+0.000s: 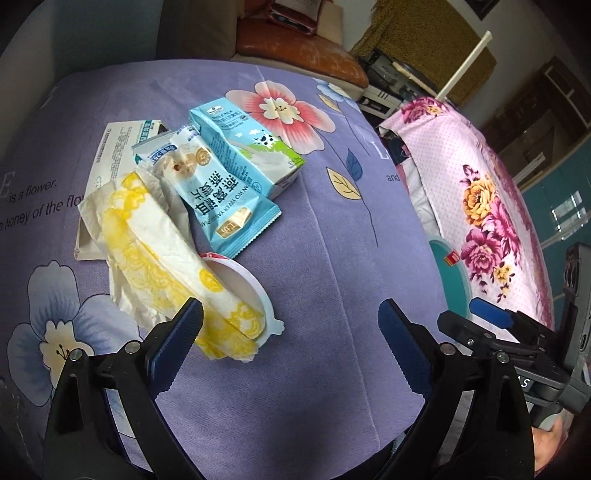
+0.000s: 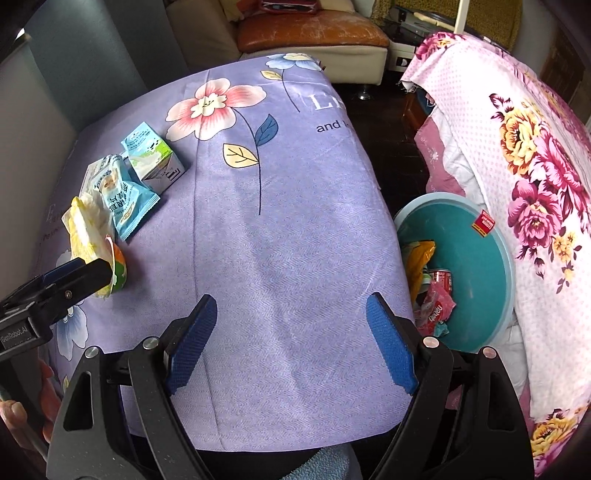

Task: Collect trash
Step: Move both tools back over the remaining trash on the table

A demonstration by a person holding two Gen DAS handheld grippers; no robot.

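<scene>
A heap of trash lies on the purple flowered cloth [image 1: 332, 240]: a yellow-and-white paper wrapper [image 1: 155, 240], a white cup [image 1: 255, 291] on its side under it, a blue snack packet [image 1: 221, 199], a blue milk carton [image 1: 251, 147] and a flat white box [image 1: 114, 155]. My left gripper [image 1: 291, 332] is open just in front of the heap, its left finger by the wrapper's end, nothing between the fingers. My right gripper [image 2: 293, 332] is open over bare cloth. A teal bin [image 2: 480, 258] stands on the floor to its right, holding a red can [image 2: 441, 277] and wrappers.
A pink flowered blanket [image 2: 535, 184] hangs right of the bin. A sofa with a brown cushion [image 2: 314, 33] stands beyond the table's far edge. The cloth's right edge [image 2: 388, 221] drops off beside the bin. In the right wrist view the left gripper [image 2: 85, 273] sits by the cup.
</scene>
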